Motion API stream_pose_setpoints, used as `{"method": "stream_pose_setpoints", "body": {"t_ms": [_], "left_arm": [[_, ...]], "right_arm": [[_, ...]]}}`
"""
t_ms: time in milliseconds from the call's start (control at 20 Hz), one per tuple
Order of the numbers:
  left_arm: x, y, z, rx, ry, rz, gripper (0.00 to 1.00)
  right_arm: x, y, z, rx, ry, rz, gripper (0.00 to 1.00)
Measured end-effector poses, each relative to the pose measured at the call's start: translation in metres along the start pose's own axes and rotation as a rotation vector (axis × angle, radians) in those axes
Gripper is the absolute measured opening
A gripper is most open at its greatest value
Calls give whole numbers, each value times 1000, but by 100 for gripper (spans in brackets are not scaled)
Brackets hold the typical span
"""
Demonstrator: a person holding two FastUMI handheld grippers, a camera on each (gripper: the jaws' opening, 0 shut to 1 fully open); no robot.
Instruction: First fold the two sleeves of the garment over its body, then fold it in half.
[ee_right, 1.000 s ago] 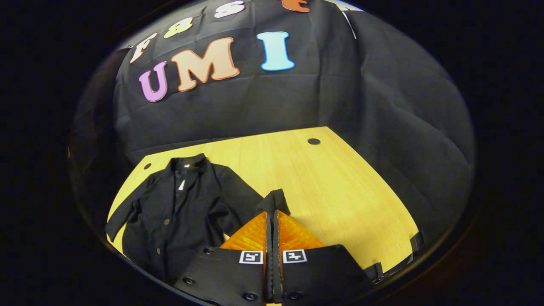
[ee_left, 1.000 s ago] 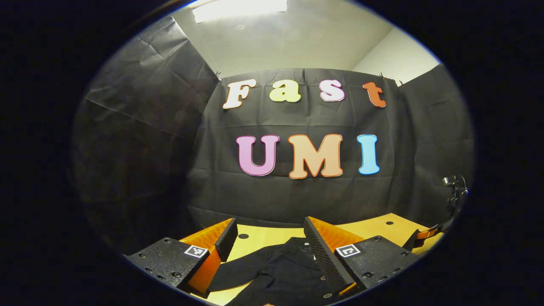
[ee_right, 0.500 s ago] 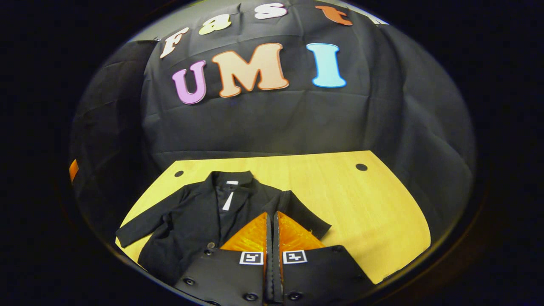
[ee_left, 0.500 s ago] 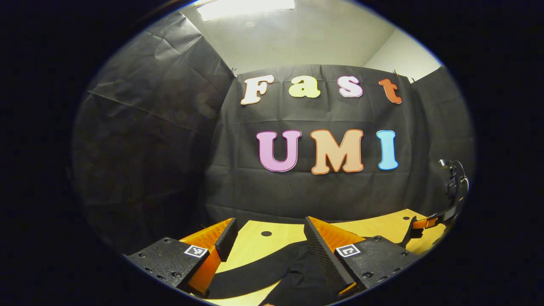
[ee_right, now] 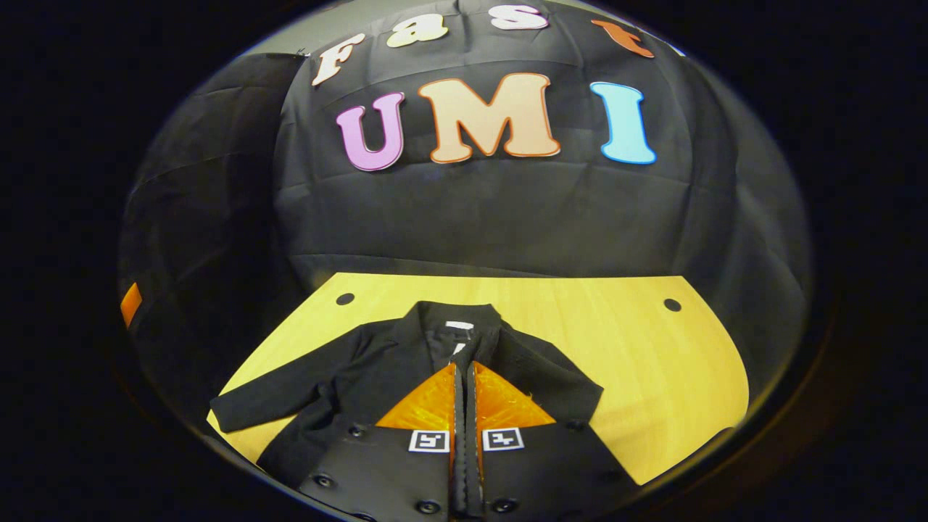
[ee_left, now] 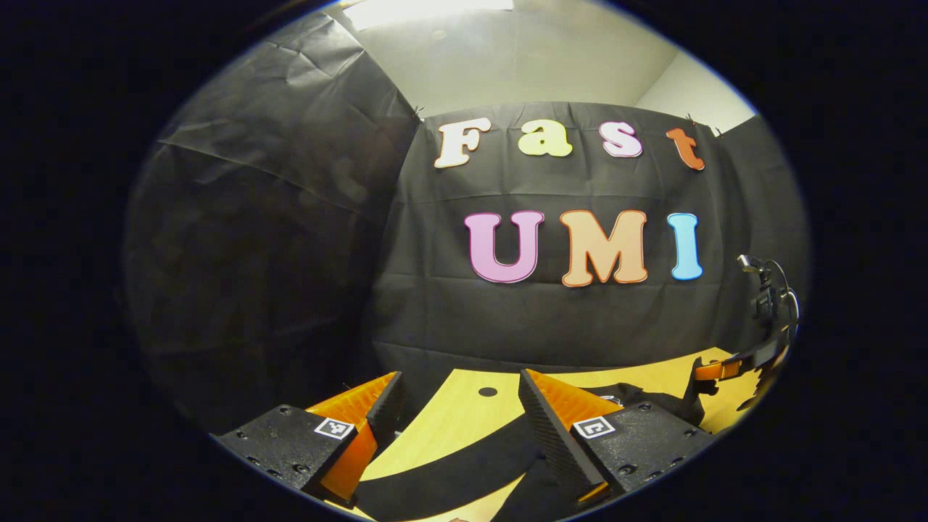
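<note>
A yellow wood-grain surface (ee_right: 638, 362) has 2 small dark round holes (ee_right: 672, 305) near its far edge, 1 toward each far corner. Black cloth wall (ee_right: 493, 217) rises directly behind the surface; above the cloth, a pale ceiling (ee_left: 507, 58) with a bright light panel (ee_left: 428, 9).

Probably a cloth-walled (ee_right: 471, 217) recording booth

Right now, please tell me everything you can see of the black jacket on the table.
The black jacket lies flat, front up, on the yellow wooden table, collar toward the wall. It looks like matte woven cloth, with lapels, dark buttons and a small white tag at the neck. One sleeve lies stretched out sideways; the other is drawn in over the body, where the right gripper is shut, apparently on its cloth.
</note>
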State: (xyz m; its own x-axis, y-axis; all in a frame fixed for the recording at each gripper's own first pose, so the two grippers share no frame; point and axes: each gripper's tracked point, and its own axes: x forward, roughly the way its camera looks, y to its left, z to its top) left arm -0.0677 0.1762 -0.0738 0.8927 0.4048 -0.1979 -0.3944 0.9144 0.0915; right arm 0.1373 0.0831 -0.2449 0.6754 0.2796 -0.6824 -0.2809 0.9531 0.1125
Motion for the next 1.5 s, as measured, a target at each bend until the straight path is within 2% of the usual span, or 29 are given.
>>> {"method": "stream_pose_setpoints", "body": {"t_ms": [450,750,800,900,1000,1050,1200,1250,1300,1350,1400,1450,1500], "left_arm": [[9,60,-38,-4,95,28,93],[14,88,-80,-21,192,55,94],[15,92,-88,-25,210,59,94],[14,102,-107,-25,258,58,94],[15,105,-129,-21,311,57,94],[15,104,-139,-18,330,56,94],[18,103,-159,-15,376,40,95],[18,104,-169,-17,394,35,95],[18,104,-180,-16,420,29,95],[17,99,-196,-15,461,22,95],[15,96,-212,-15,506,17,95],[10,94,-223,-19,544,16,95],[7,93,-235,-28,576,18,96]], "right_arm": [[44,99,-7,-47,49,72,2],[75,150,-17,-84,98,114,4],[76,157,-16,-77,101,127,1],[75,169,-6,-56,61,152,47],[77,169,1,-60,31,147,93],[76,166,3,-66,27,139,98],[73,154,0,-79,32,104,98],[71,149,0,-84,33,94,94],[69,144,0,-90,34,82,98],[67,140,0,-98,34,70,98],[65,135,-1,-104,34,61,94],[63,131,-2,-112,34,51,98],[61,127,-3,-120,38,42,98]]}}
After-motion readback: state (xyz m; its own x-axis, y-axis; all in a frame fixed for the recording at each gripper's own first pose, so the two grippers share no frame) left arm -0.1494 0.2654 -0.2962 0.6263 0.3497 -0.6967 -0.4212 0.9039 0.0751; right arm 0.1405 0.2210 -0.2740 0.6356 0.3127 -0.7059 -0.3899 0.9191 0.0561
